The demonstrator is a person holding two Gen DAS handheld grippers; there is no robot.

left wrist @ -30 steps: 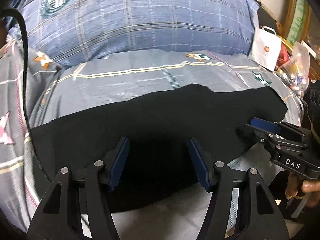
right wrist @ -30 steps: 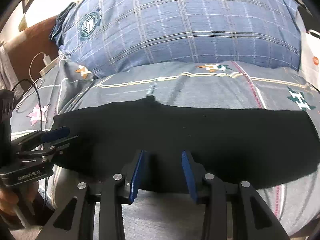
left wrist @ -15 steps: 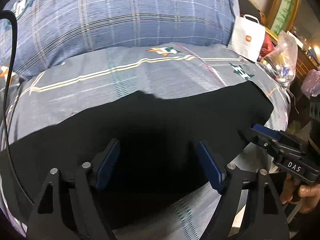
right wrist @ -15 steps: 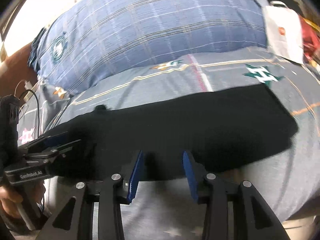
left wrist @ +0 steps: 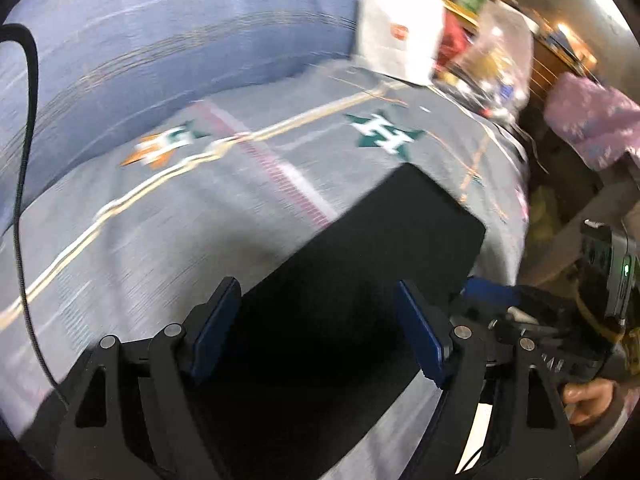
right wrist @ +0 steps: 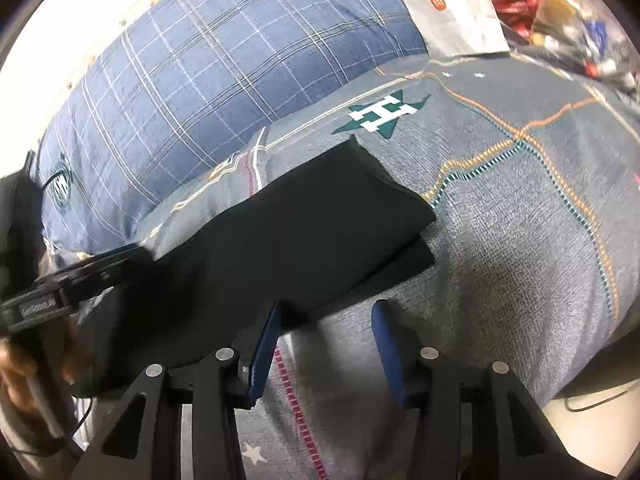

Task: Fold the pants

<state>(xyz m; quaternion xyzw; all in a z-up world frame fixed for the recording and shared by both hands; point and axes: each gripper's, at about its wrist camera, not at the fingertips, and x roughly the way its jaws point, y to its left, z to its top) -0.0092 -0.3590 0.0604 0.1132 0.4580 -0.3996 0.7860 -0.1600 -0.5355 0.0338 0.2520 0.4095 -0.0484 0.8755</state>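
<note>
Both views have swung toward the end of the pants nearest the white bag, which a second ago lay far off at the picture edge.

From the left wrist view, the left gripper (left wrist: 318, 326) is seen with its jaws standing wide apart after opening further, nothing pressed between the pads; the black pants (left wrist: 360, 280) lie beneath them on the grey bedspread (left wrist: 200, 220). The far corner of the cloth ends just short of a green star print (left wrist: 384, 136). The right gripper (left wrist: 516, 320) is visible at the right edge, beside the near hem. The picture is blurred, so fine creases cannot be judged.

From the right wrist view, the right gripper (right wrist: 326, 344) has been opening and stands partly apart, empty, with its left pad just at the near edge of the pants (right wrist: 288, 232). Two layers are seen stacked at the end, slightly offset. The checked pillow (right wrist: 220, 60) and white bag (right wrist: 448, 8) lie beyond.

The next fold would probably go best if both layers at that end are caught together by each gripper, lifted evenly, and carried over without dragging the bedspread.
</note>
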